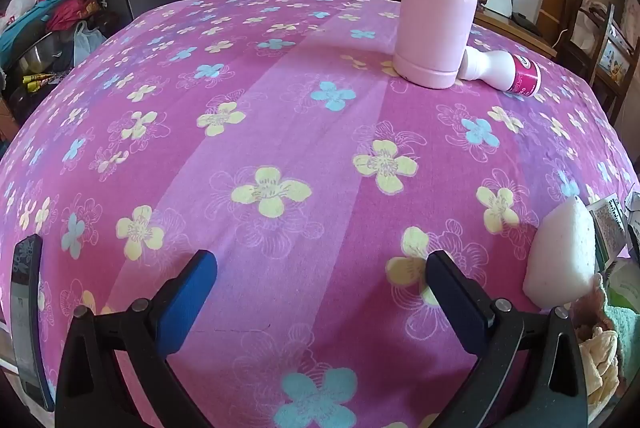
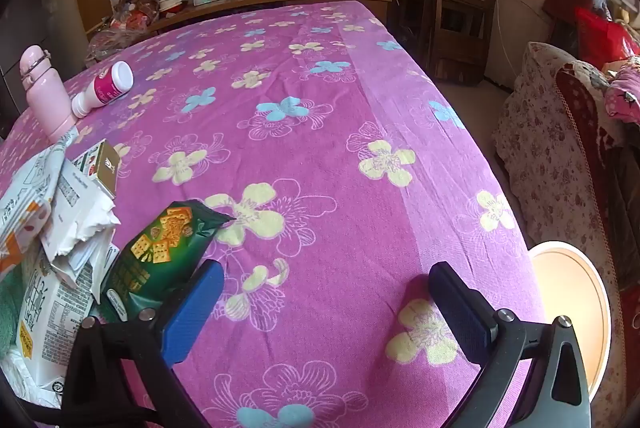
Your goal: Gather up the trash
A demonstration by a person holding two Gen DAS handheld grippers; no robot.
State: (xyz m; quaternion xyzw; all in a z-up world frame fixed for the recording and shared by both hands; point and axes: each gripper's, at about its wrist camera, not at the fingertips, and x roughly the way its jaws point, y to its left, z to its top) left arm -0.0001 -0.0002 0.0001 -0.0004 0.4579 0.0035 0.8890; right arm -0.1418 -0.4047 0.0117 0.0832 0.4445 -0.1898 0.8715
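Note:
A pile of trash lies at the left of the right wrist view: a green cracker bag (image 2: 160,252), torn white wrappers (image 2: 76,212), a small carton (image 2: 102,168) and a printed white carton (image 2: 44,316). My right gripper (image 2: 324,292) hangs open over bare cloth just right of the green bag, nothing between its fingers. In the left wrist view my left gripper (image 1: 320,280) is open above the flowered cloth, empty. A white foam block (image 1: 560,256) and wrapper scraps (image 1: 608,228) sit to its right. A small white bottle with a pink label (image 1: 508,70) lies on its side far off.
A pink flask (image 1: 436,4) stands upright beside the lying bottle. The pink flowered tablecloth (image 2: 320,132) covers the table. A dark flat device (image 1: 26,316) lies at the left edge. A round stool top (image 2: 572,312) and a covered sofa (image 2: 560,156) are beyond the right edge.

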